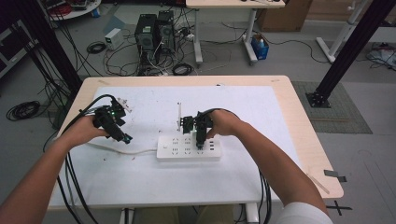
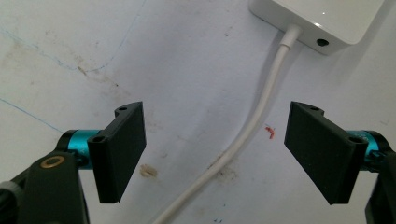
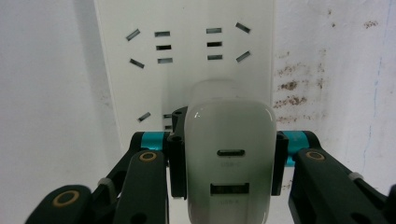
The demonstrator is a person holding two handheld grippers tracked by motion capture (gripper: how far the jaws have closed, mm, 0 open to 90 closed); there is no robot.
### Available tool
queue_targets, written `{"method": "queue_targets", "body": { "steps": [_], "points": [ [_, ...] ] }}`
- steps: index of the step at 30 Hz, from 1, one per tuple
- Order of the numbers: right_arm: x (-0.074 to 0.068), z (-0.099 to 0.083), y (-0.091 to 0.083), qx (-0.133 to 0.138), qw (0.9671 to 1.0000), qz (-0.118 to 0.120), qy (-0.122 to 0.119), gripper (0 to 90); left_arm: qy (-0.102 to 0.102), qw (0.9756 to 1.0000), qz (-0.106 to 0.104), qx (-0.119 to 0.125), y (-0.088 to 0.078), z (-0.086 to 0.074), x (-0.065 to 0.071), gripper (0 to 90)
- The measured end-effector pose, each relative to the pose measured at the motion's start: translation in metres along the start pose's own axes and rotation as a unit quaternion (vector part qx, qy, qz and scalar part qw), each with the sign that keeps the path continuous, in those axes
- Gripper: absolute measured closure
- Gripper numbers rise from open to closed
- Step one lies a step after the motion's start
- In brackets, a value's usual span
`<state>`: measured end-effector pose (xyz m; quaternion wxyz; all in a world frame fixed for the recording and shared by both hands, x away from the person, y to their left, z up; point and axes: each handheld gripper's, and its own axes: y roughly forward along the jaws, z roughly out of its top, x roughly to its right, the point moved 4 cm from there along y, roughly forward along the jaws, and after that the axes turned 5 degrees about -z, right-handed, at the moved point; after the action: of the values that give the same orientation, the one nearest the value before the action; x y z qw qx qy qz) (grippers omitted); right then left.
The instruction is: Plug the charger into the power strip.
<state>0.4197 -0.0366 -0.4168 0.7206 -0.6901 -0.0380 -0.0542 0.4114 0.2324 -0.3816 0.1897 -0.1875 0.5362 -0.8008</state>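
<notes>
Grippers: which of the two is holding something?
The right gripper: its jaws clamp the white charger over the power strip. The left gripper is open astride the strip's cable.

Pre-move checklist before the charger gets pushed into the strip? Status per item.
1. Right gripper clamped on the white charger: ok, jaws press both its sides.
2. Charger over the power strip: ok, it sits above the socket rows.
3. Prongs lined up with socket slots: cannot tell, the charger body hides them.
4. Charger ports face the camera, so plug side faces the strip: ok.
5. Left gripper free to steady the strip: ok, jaws open, nothing pinched; the strip's white cord lies on the table between them.
6. Strip held down: not ok, nothing holds it.
</notes>
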Motion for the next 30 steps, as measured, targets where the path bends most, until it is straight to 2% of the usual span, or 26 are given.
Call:
{"method": "queue_targets", "body": {
  "steps": [3, 9, 10, 11, 12, 14, 15, 16, 17, 18, 19, 20, 21, 22, 23, 24, 25, 26, 27, 28, 29, 30],
  "points": [
    [0.0, -0.001, 0.001, 0.003, 1.0, -0.001, -0.001, 62.8, -0.003, 1.0, -0.001, -0.002, 0.001, -0.002, 0.0, 20.8],
    [0.003, -0.002, 0.0, 0.006, 0.9998, 0.016, 0.012, 60.2, -0.002, 1.0, -0.003, -0.004, 0.0, -0.004, -0.003, 20.8],
    [0.005, -0.002, 0.0, 0.019, 0.9995, 0.017, 0.017, 45.9, -0.002, 1.0, -0.003, -0.004, 0.0, -0.004, -0.003, 20.8],
    [0.006, -0.002, -0.002, 0.03, 0.9986, 0.023, 0.038, 35.9, -0.005, 1.0, -0.004, 0.0, 0.001, -0.004, -0.003, 20.8],
    [0.009, -0.003, -0.005, 0.045, 0.9966, 0.035, 0.059, 29.5, -0.003, 1.0, -0.003, 0.0, 0.001, -0.004, -0.004, 20.8],
    [0.009, -0.003, -0.005, 0.045, 0.9966, 0.035, 0.059, 29.5, -0.001, 1.0, -0.004, 0.0, 0.0, -0.004, -0.006, 20.8],
    [0.021, -0.005, -0.024, 0.109, 0.9842, 0.05, 0.13, 20.7, 0.001, 1.0, -0.003, 0.003, -0.004, -0.004, -0.01, 20.8],
    [0.021, -0.005, -0.024, 0.109, 0.9842, 0.05, 0.13, 20.7, 0.001, 1.0, -0.003, 0.003, -0.004, -0.004, -0.01, 20.8],
    [0.03, -0.009, -0.035, 0.127, 0.9769, 0.033, 0.169, 12.0, -0.001, 0.9999, 0.001, 0.012, -0.006, -0.003, -0.011, 20.8],
    [0.035, -0.012, -0.039, 0.13, 0.9724, 0.023, 0.192, 12.1, -0.004, 0.9998, 0.003, 0.017, -0.008, -0.001, -0.011, 20.8],
    [0.035, -0.012, -0.039, 0.13, 0.9724, 0.023, 0.192, 12.1, -0.004, 0.9998, 0.003, 0.017, -0.008, -0.001, -0.011, 20.8],
    [0.042, -0.023, -0.049, 0.147, 0.9652, 0.007, 0.216, 12.0, -0.003, 0.9997, 0.009, 0.02, -0.013, 0.001, -0.012, 20.8],
    [0.042, -0.023, -0.049, 0.147, 0.9652, 0.007, 0.216, 12.0, -0.003, 0.9997, 0.009, 0.02, -0.013, 0.001, -0.012, 20.8],
    [0.048, -0.036, -0.057, 0.157, 0.9577, -0.015, 0.241, 12.0, -0.008, 0.9995, 0.011, 0.027, -0.014, 0.002, -0.012, 20.8],
    [0.05, -0.044, -0.06, 0.153, 0.9547, -0.03, 0.253, 12.0, -0.015, 0.9992, 0.022, 0.03, -0.019, 0.005, -0.013, 20.8],
    [0.05, -0.044, -0.06, 0.153, 0.9547, -0.03, 0.253, 12.0, -0.015, 0.9992, 0.022, 0.03, -0.019, 0.005, -0.013, 20.8],
    [0.052, -0.059, -0.067, 0.153, 0.9483, -0.06, 0.272, 8.8, -0.015, 0.9991, 0.025, 0.03, -0.021, 0.006, -0.014, 20.8],
    [0.052, -0.059, -0.067, 0.153, 0.9483, -0.06, 0.272, 8.8, -0.014, 0.9991, 0.025, 0.03, -0.023, 0.007, -0.014, 20.8],
    [0.052, -0.066, -0.07, 0.154, 0.9457, -0.069, 0.278, 1.9, -0.012, 0.999, 0.028, 0.034, -0.025, 0.008, -0.014, 20.8],
    [0.052, -0.073, -0.074, 0.159, 0.9427, -0.076, 0.283, 0.9, -0.014, 0.9988, 0.028, 0.036, -0.027, 0.009, -0.014, 20.8],
    [0.051, -0.088, -0.083, 0.168, 0.9339, -0.083, 0.304, 0.9, -0.018, 0.9984, 0.031, 0.044, -0.029, 0.011, -0.014, 20.8],
    [0.051, -0.088, -0.083, 0.168, 0.9339, -0.083, 0.304, 0.9, -0.018, 0.9984, 0.031, 0.044, -0.029, 0.011, -0.014, 20.8]
  ]
}}
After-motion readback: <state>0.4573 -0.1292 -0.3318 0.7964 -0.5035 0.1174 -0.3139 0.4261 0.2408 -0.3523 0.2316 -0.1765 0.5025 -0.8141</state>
